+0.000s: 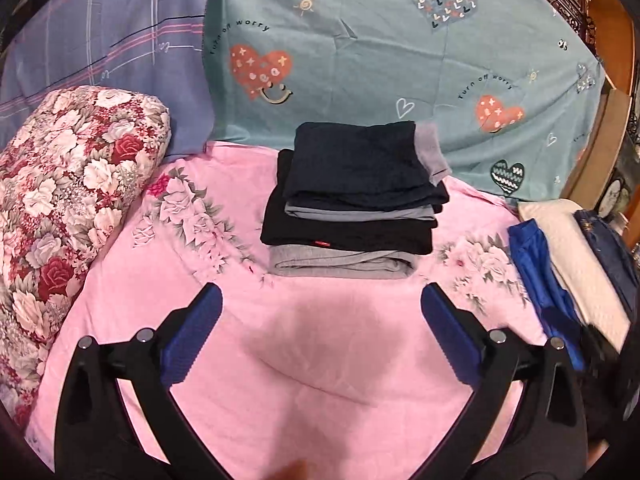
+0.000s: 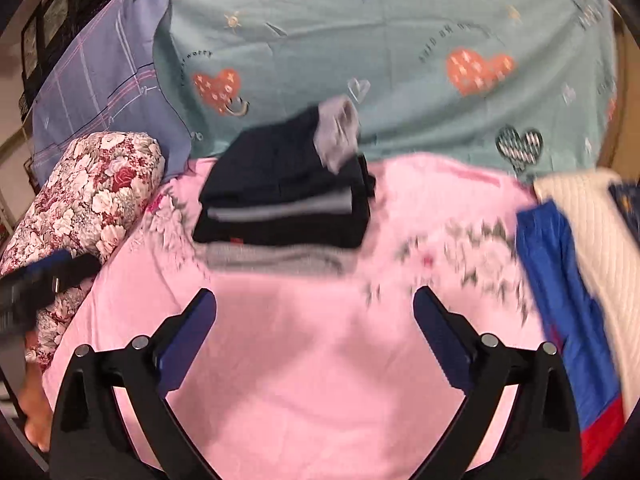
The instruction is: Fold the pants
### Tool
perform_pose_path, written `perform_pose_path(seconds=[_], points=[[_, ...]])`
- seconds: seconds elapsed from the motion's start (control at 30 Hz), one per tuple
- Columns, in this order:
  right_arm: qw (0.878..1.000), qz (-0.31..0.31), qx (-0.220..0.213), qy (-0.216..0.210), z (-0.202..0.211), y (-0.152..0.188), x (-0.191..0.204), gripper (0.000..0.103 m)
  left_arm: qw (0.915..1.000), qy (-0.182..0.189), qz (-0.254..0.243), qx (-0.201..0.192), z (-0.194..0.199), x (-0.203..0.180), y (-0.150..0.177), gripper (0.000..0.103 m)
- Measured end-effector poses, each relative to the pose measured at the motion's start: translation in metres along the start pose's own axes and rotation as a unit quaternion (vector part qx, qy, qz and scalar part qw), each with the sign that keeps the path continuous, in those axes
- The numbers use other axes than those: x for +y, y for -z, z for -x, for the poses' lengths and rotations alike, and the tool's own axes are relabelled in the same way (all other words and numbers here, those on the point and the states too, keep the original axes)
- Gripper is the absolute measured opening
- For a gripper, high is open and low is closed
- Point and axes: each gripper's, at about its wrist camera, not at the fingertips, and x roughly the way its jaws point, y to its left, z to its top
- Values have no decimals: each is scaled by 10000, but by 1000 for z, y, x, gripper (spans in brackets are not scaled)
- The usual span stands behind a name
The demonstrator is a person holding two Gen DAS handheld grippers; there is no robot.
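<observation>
**Both grippers spread wide and empty over the bed**

The left hand-held gripper (image 1: 321, 300) hangs above the pink flowered sheet (image 1: 320, 380) with its blue-padded fingers (image 1: 192, 340) splayed far apart, nothing between them and nothing touched. The right hand-held gripper (image 2: 315, 304) is likewise spread wide and empty above the same sheet.

The folded pants (image 1: 360, 168), dark navy with a grey cuff, lie on top of a stack of folded clothes (image 1: 348, 240) ahead of both grippers, well clear of the fingertips. To the left sits a red-and-white floral quilt roll (image 1: 72, 184). To the right lie a bright blue garment (image 1: 540, 280) and a white textured cloth (image 1: 572, 256). Behind the stack spreads a teal sheet with hearts (image 1: 380, 60). No object lies between the grippers and the stack.
</observation>
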Motion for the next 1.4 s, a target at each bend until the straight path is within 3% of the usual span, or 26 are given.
perform_pose_path(seconds=[0.17,0.3,0.5,0.67,1.4], points=[[9970,-81,-667,383,-3,31,0,99,9999,-102,-91,-8,-38,-8,28,101],[9948,-32,-819,607,-4,40,-10,99,9994,-253,-219,-24,-58,-9,43,101],[9936,-76,-684,896,-13,46,-25,99,9994,-271,-51,205,-73,1,51,101],[9939,-85,-614,913,-18,49,-26,99,9983,-546,38,198,-75,10,52,101],[9951,-67,-514,842,-22,52,-23,99,9977,-653,-68,195,-77,9,54,101]])
